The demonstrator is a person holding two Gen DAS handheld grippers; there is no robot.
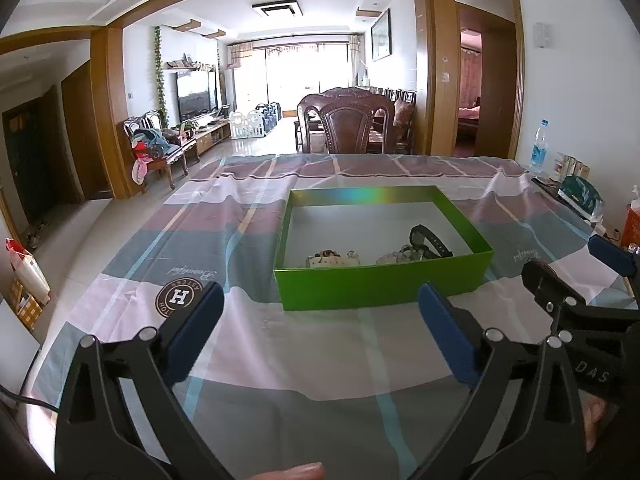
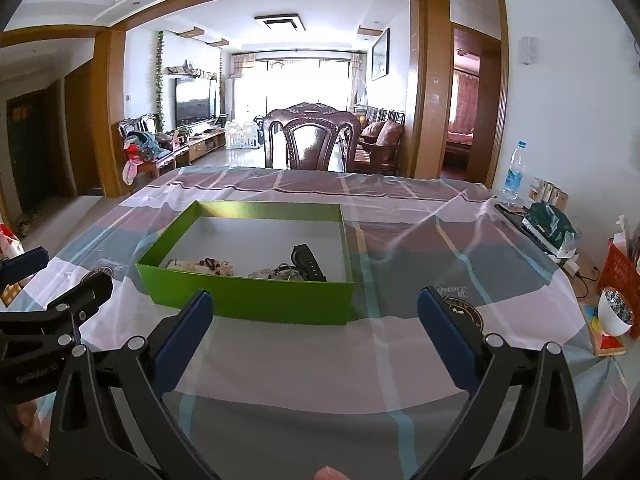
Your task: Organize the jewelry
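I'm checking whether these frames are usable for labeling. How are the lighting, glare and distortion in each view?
Left wrist view: strong fisheye bending with dark corners, the far window blown out, a rainbow glare streak on the green box back wall; the jewelry inside is small and soft. Right wrist view: same bending, window overexposed, tablecloth evenly lit, box contents partly hidden by the near wall.

The shallow rectangular cardboard box [image 1: 384, 286] is showing bright green walls and a pale grey floor, with a rainbow sheen on its far wall. A black strap watch [image 1: 430, 240] and cream beaded bracelets [image 1: 332, 259] are lying inside. The checked cloth [image 1: 280, 360] is showing mauve, grey-blue and white blocks with light-blue lines and a brown round "H" emblem. Both grippers' pads [image 2: 182, 330] are showing dark blue on black frames.
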